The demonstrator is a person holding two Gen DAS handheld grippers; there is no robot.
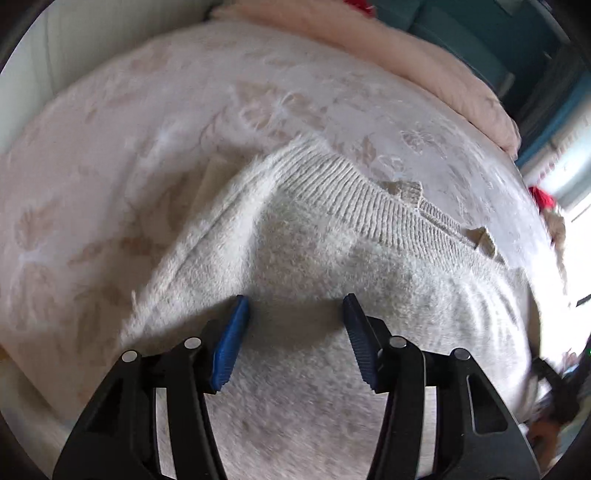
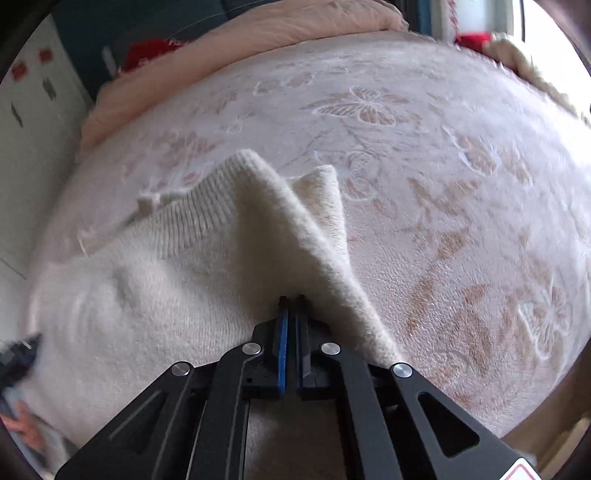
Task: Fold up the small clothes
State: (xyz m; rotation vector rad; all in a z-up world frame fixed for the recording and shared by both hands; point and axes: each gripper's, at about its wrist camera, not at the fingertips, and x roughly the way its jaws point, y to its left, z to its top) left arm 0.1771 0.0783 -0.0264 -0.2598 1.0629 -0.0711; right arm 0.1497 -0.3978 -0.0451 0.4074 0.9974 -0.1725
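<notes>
A cream fuzzy knit sweater (image 1: 303, 258) with a ribbed hem lies on a pale bedspread with a butterfly pattern (image 1: 147, 110). My left gripper (image 1: 295, 306) is open just above the sweater's body, its blue pads (image 1: 232, 343) apart and holding nothing. In the right wrist view the sweater (image 2: 166, 280) has its right edge lifted into a raised fold (image 2: 295, 206). My right gripper (image 2: 291, 301) is shut on that edge of the sweater, above the bedspread (image 2: 443, 184).
A pink blanket (image 1: 424, 55) is bunched along the far edge of the bed and shows in the right wrist view (image 2: 258, 33) too. Something red (image 1: 541, 197) lies by the bright window side. A white wall or cabinet (image 2: 29, 147) stands to the left.
</notes>
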